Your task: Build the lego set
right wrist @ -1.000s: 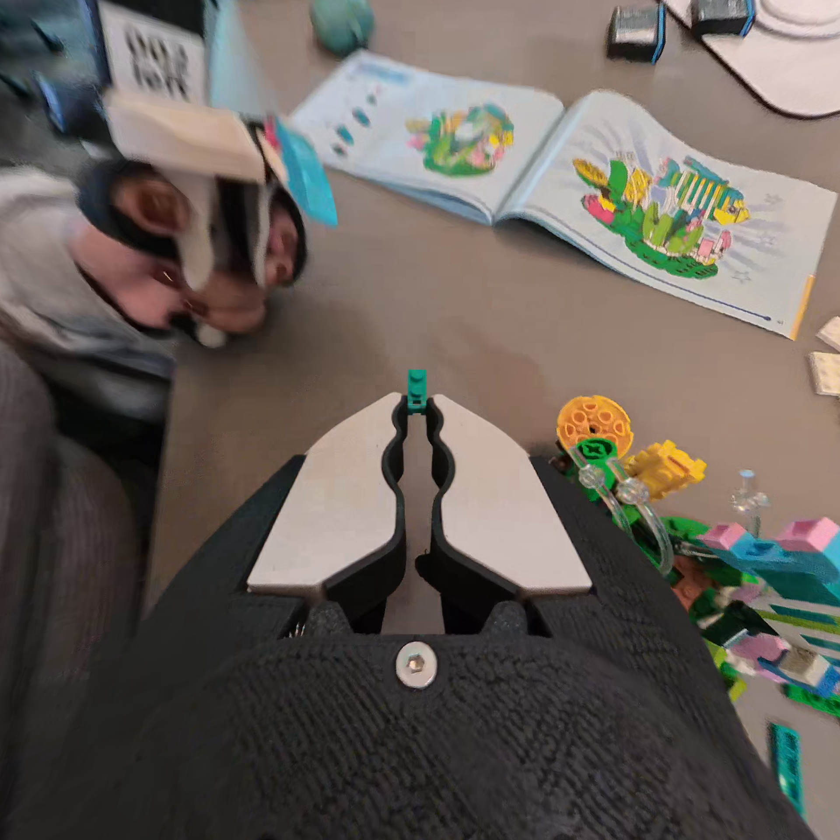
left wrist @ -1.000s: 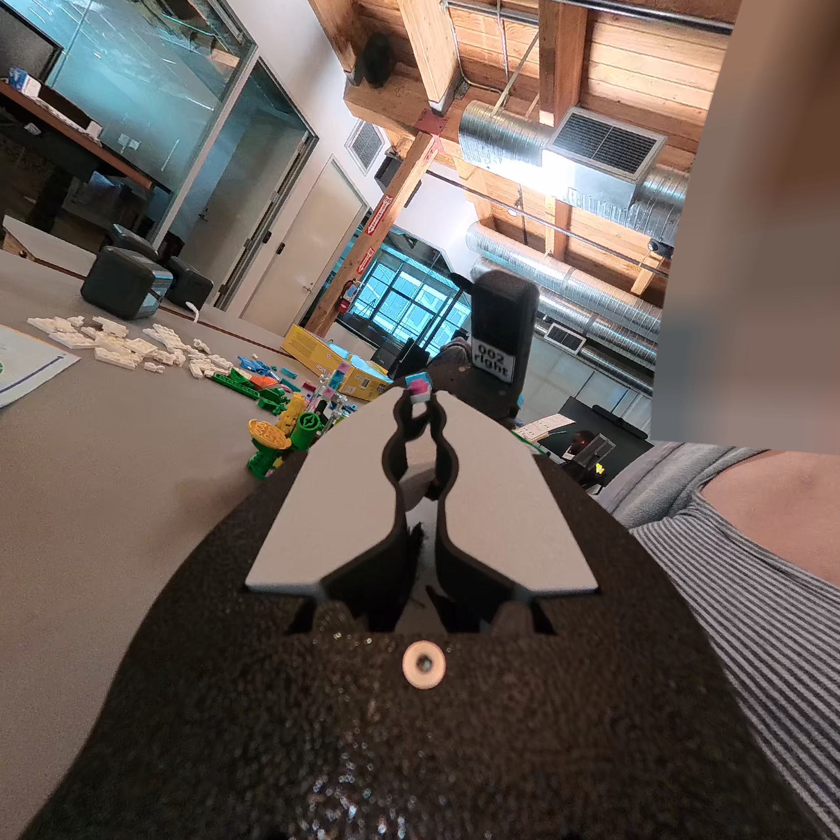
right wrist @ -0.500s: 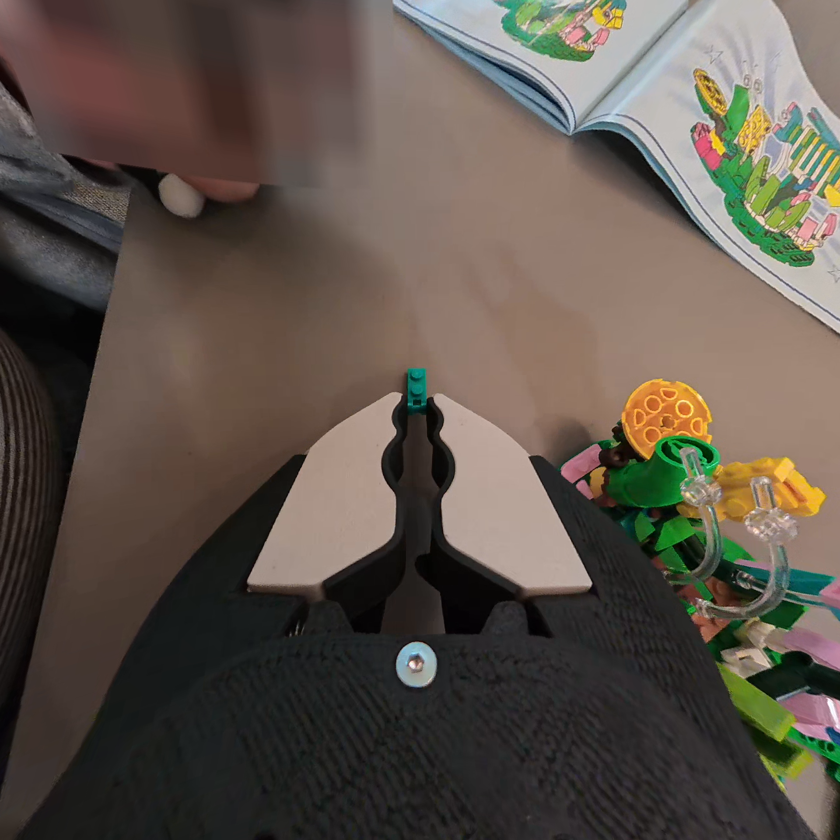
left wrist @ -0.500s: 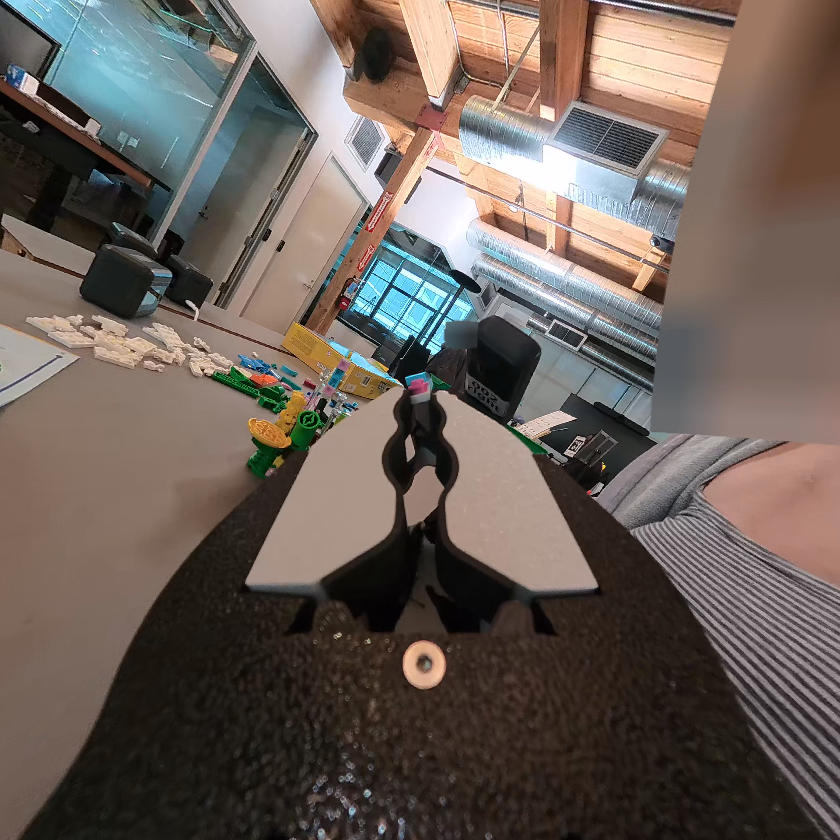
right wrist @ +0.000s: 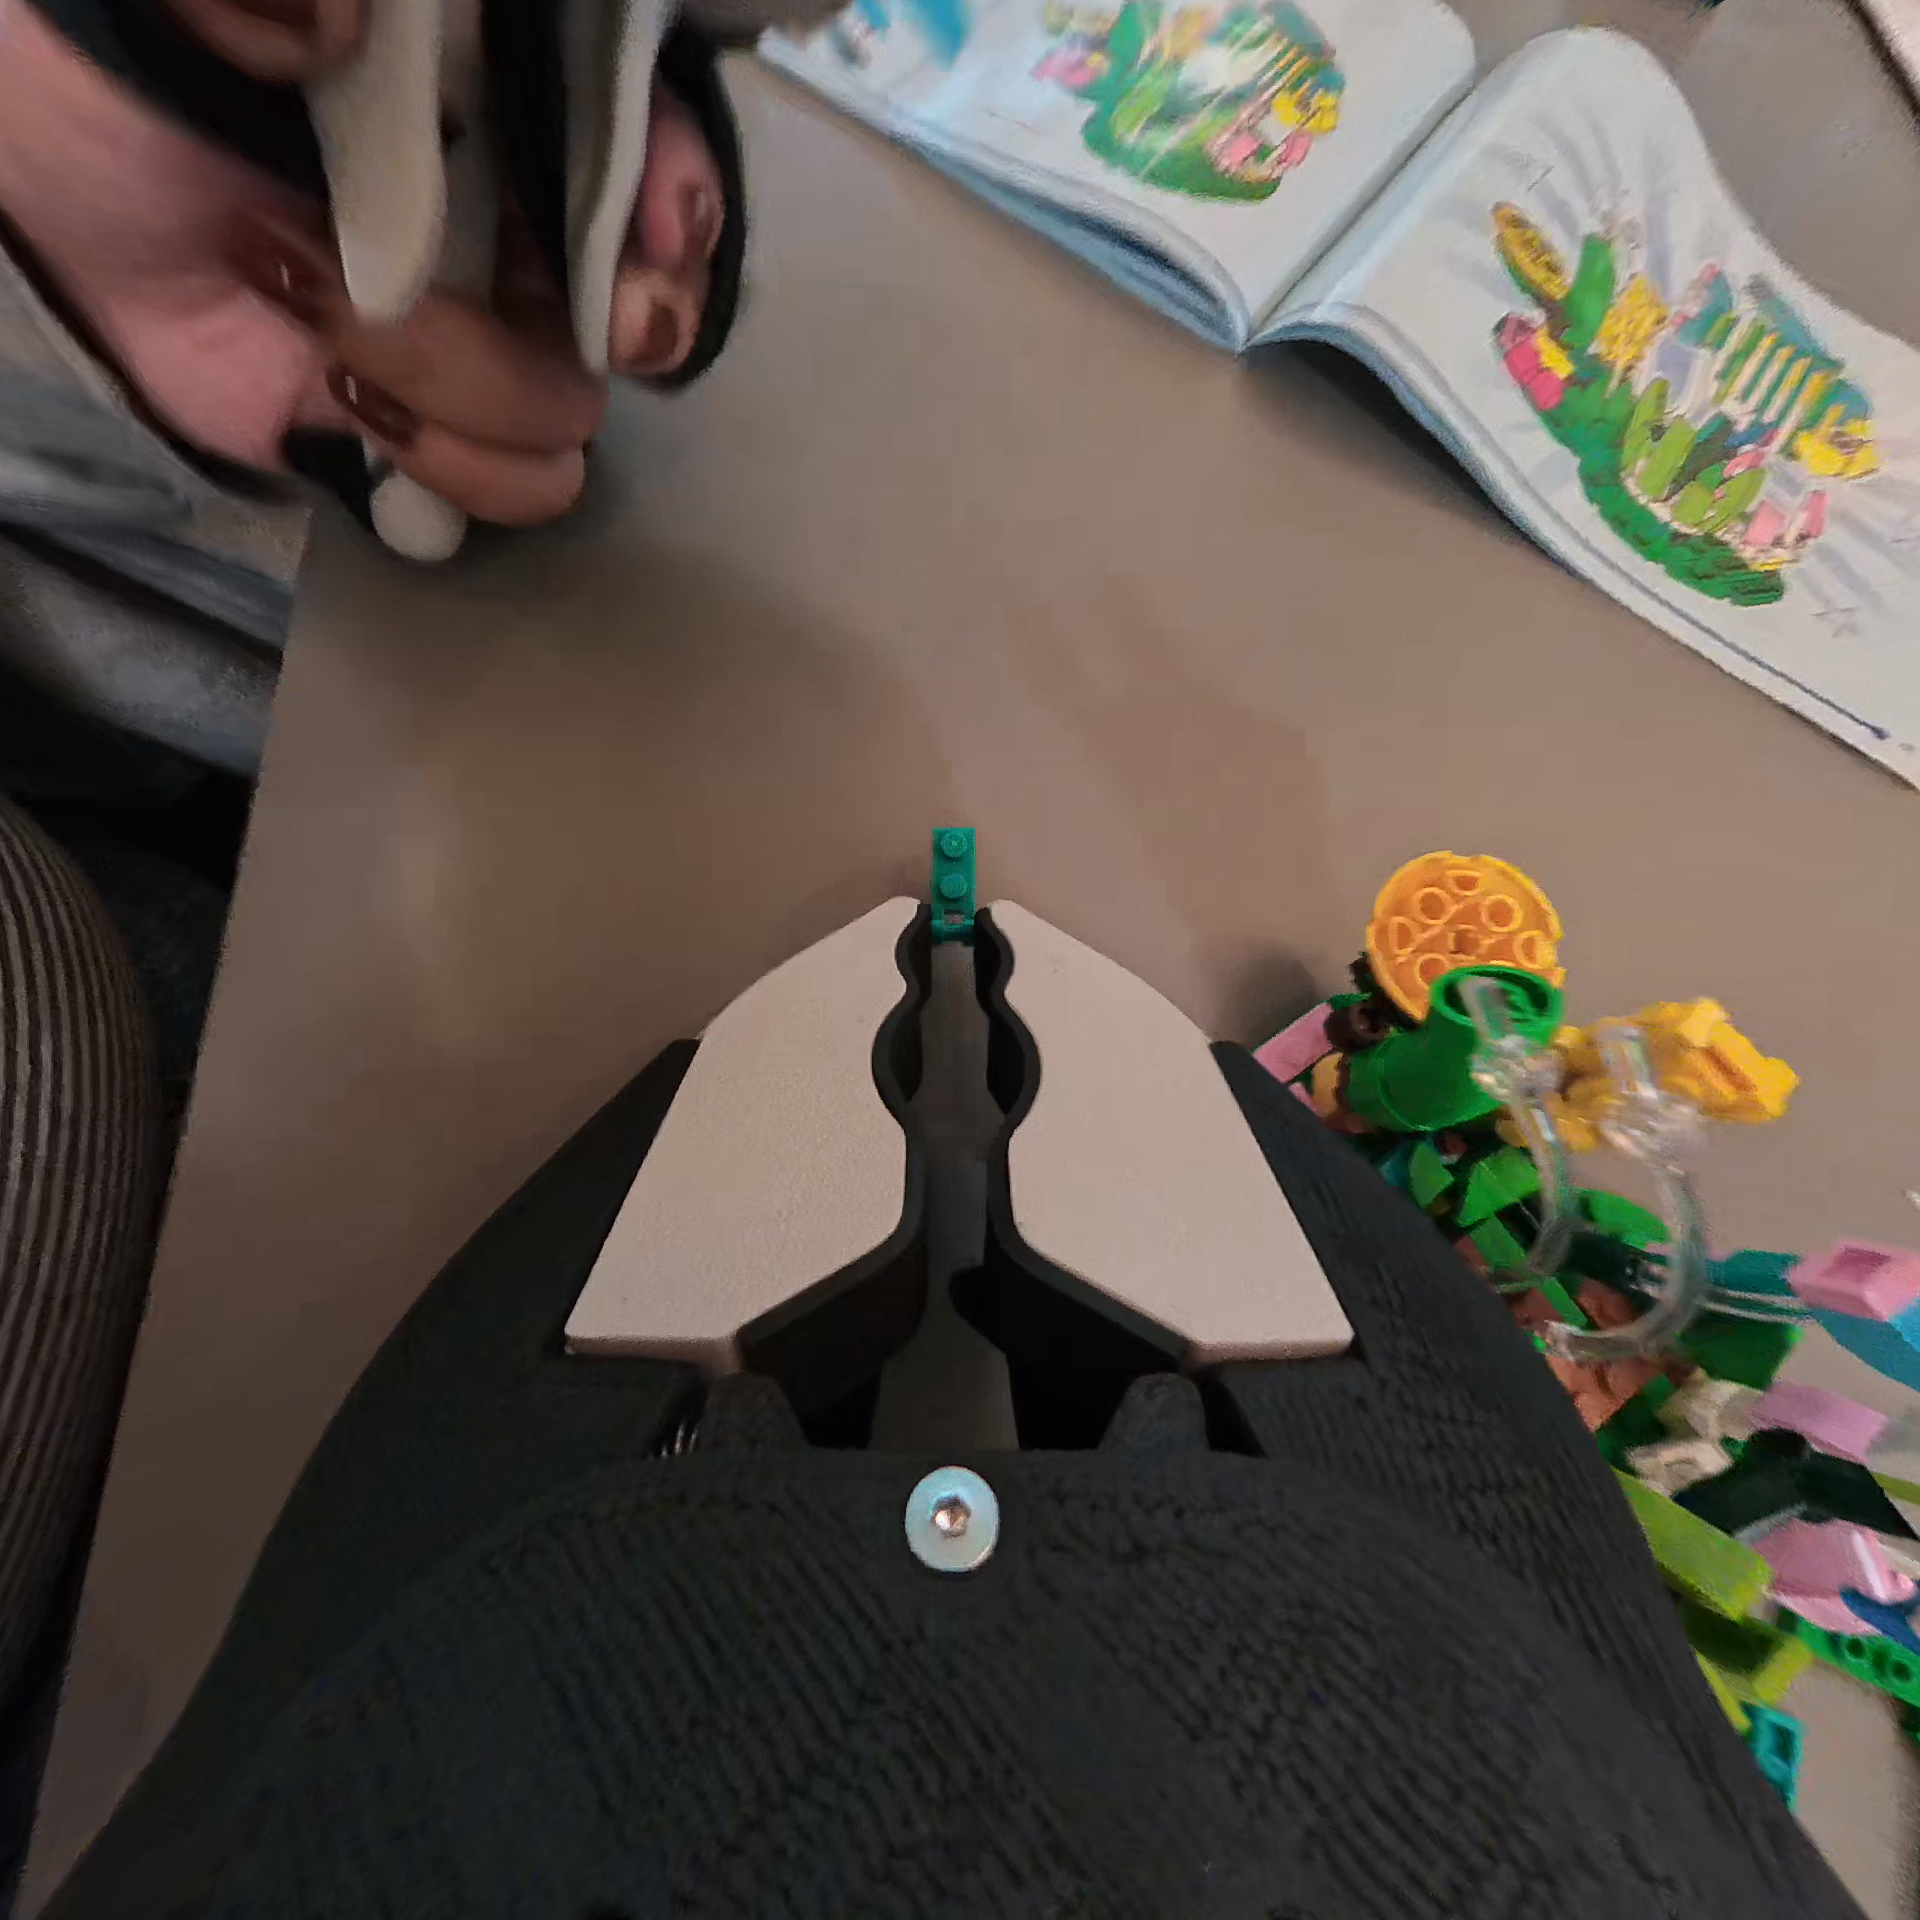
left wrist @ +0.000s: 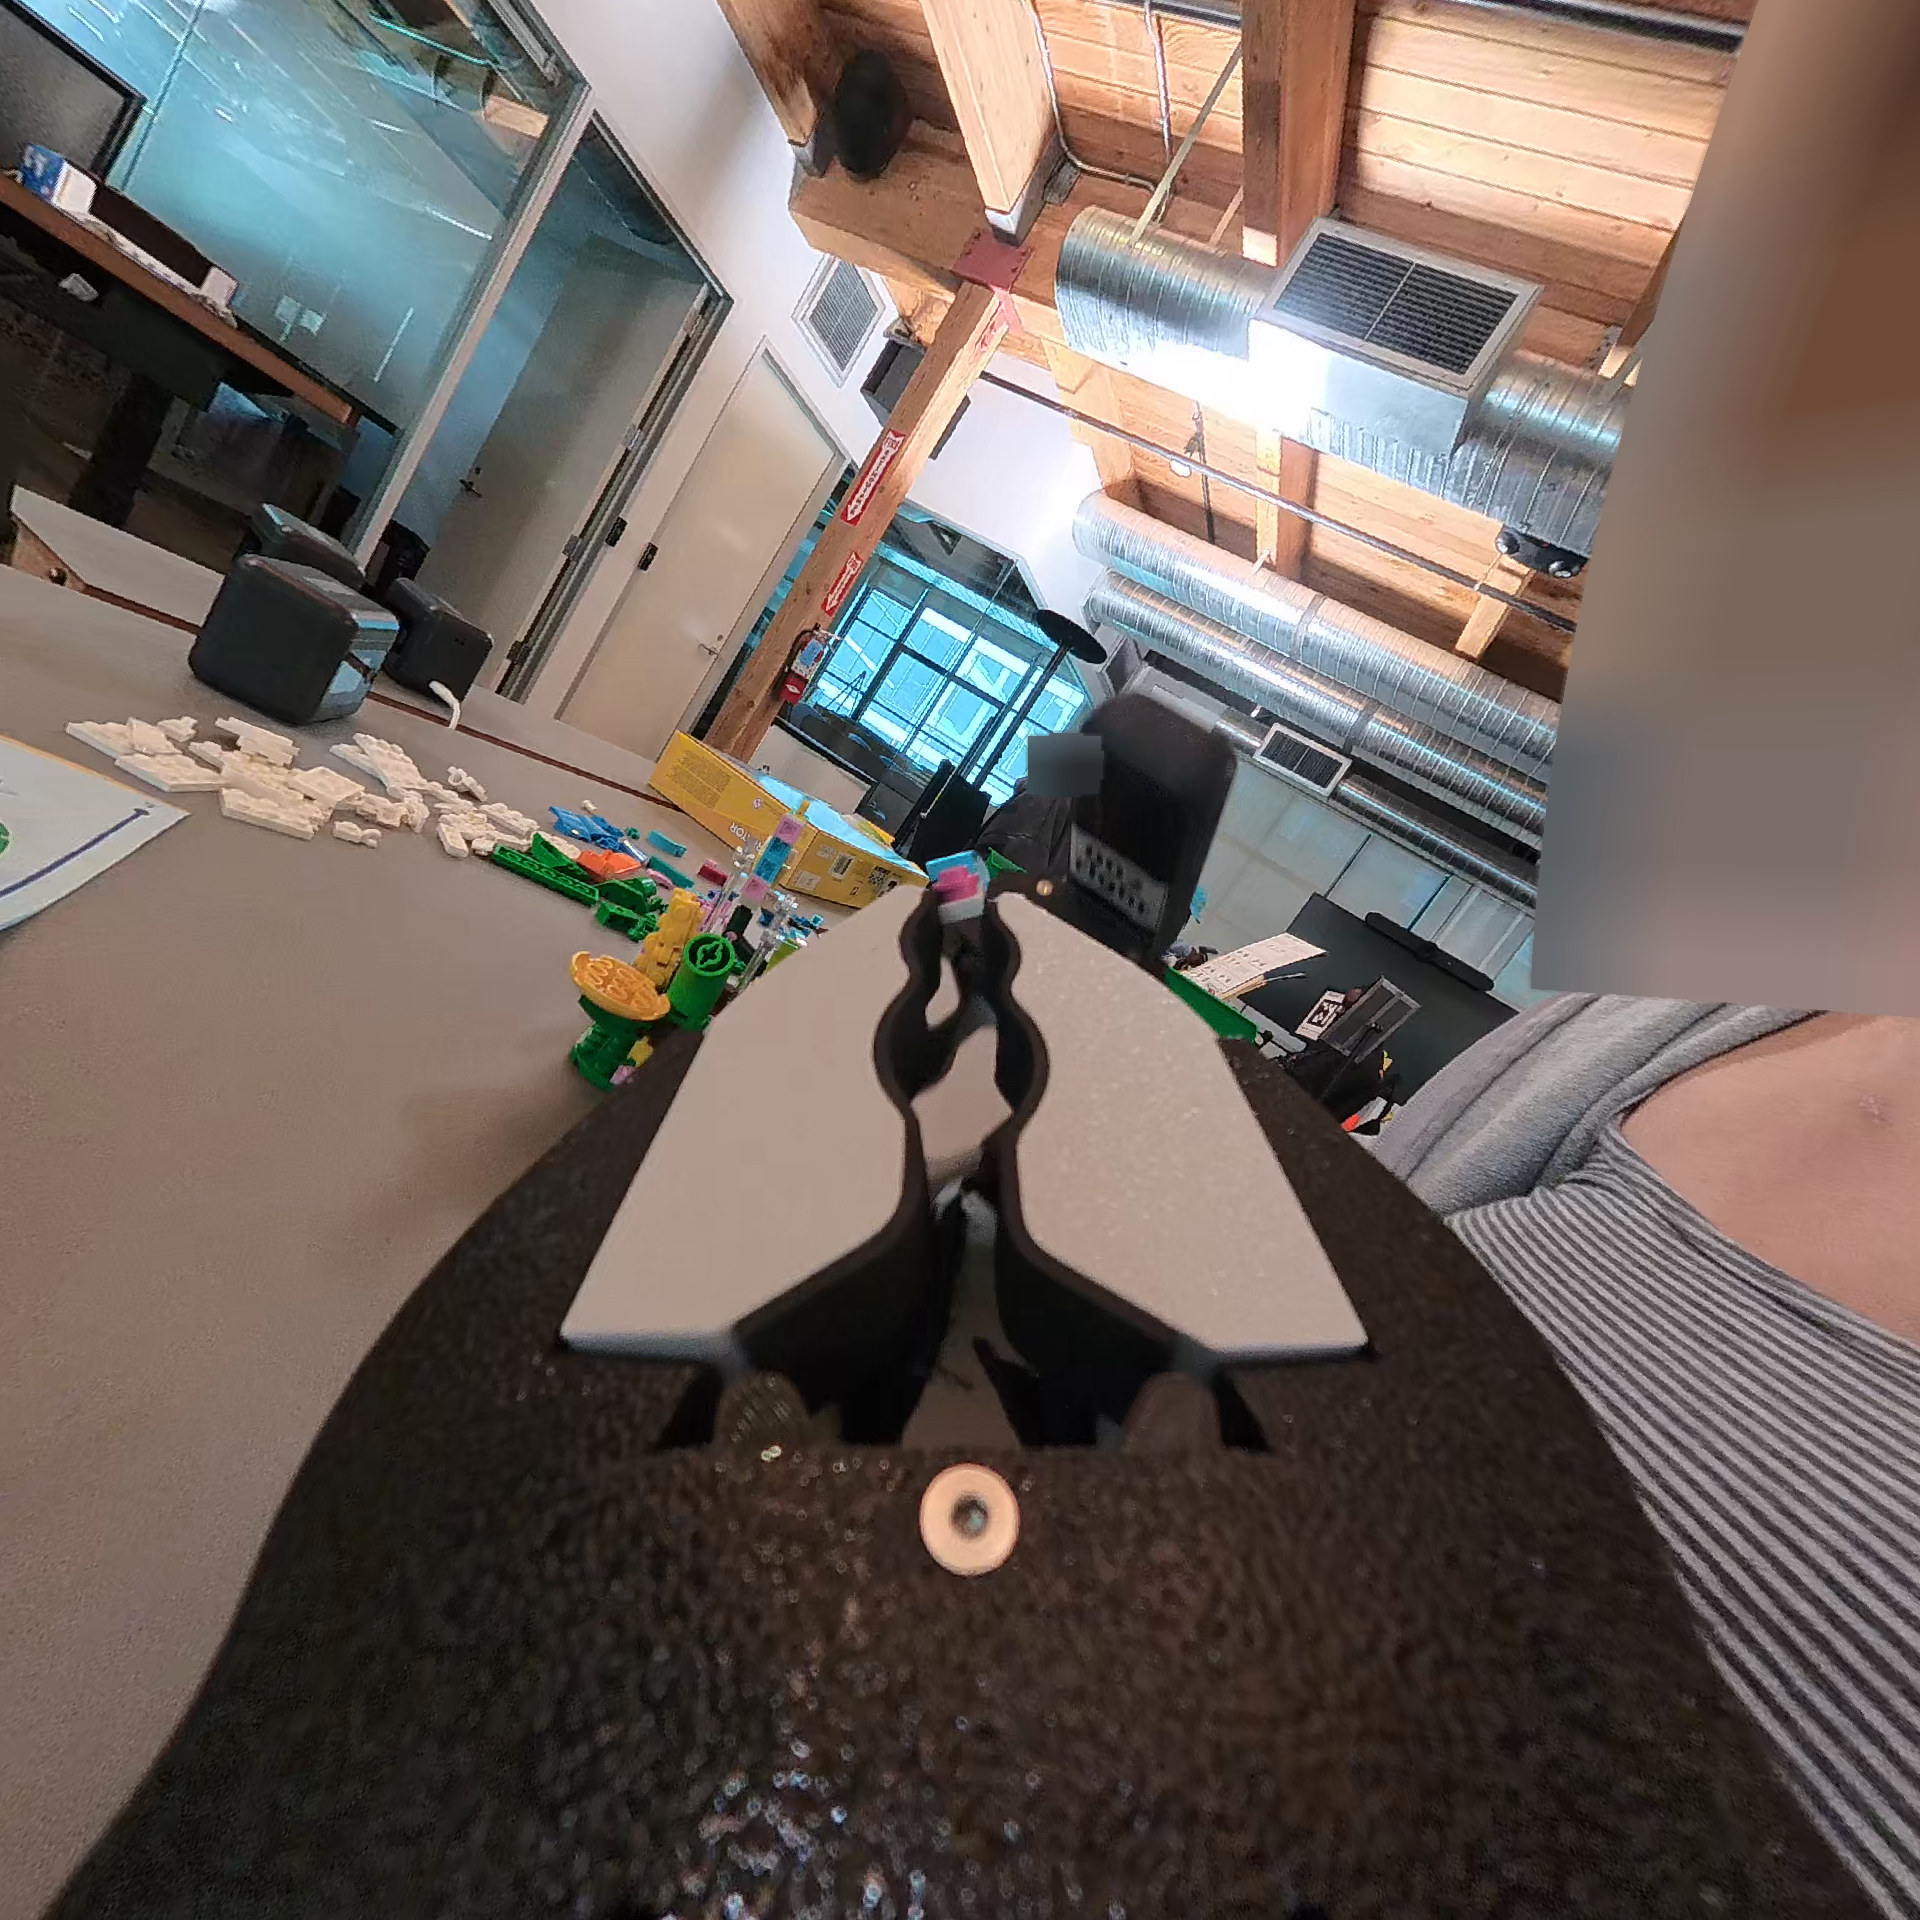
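Right wrist view: the right gripper (right wrist: 954, 914) pinches a small teal two-stud plate (right wrist: 953, 871) above the grey table (right wrist: 831, 644), long axis pointing straight ahead, studs up; the left gripper (left wrist: 961, 914) clamps a pink-and-blue piece (left wrist: 957, 882) at its tips

An open-plan office in a converted industrial loft: exposed timber beams (left wrist: 997, 94) and plank ceiling run overhead, with silver ventilation ducts (left wrist: 1320, 644) and a grille vent (left wrist: 1397, 301) slung beneath them. On the far left, glass-walled meeting rooms (left wrist: 312, 239) line the space beside a pale door (left wrist: 707, 551), and a fire extinguisher (left wrist: 802, 660) hangs on a wooden post. A large grid window (left wrist: 935, 691) glows at the far end. A broad grey bench (left wrist: 208, 1091) in the foreground carries loose toy bricks (left wrist: 291, 774) and an open instruction booklet (right wrist: 1455, 312).
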Available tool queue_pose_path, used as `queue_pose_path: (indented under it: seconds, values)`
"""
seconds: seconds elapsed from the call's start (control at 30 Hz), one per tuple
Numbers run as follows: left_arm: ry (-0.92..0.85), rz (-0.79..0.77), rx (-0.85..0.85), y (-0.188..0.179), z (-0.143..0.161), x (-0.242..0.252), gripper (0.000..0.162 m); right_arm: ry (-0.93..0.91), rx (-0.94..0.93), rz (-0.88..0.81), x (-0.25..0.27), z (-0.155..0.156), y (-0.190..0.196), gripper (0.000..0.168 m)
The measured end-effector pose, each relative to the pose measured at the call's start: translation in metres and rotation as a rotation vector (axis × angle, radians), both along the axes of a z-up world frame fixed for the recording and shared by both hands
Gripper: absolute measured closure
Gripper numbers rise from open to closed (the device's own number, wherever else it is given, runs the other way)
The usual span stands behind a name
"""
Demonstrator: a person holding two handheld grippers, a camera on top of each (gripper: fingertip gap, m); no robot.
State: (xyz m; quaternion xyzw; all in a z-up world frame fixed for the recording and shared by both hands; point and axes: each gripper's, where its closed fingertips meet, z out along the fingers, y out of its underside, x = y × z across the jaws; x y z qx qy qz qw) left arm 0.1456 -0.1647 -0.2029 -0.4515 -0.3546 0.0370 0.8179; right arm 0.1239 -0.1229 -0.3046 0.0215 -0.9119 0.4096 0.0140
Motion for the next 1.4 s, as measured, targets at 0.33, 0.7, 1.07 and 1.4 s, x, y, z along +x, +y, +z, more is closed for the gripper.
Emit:
queue_pose_path:
  seconds: [0.33,0.7,1.07,1.4]
  values:
    - [-0.036,-0.048,-0.019,0.006,-0.004,-0.001,0.155,-0.457,-0.277,-0.018,0.011,0.076,-0.008,0.162]
    - [-0.061,-0.116,-0.027,0.012,-0.007,0.002,0.155,-0.555,-0.321,0.040,0.019,0.095,-0.008,0.162]
    - [-0.058,-0.127,-0.040,0.015,-0.008,0.003,0.155,-0.600,-0.375,0.015,0.017,0.099,-0.008,0.162]
    - [-0.011,-0.170,-0.072,0.020,-0.005,0.011,0.156,-0.576,-0.404,0.051,0.022,0.103,-0.005,0.162]
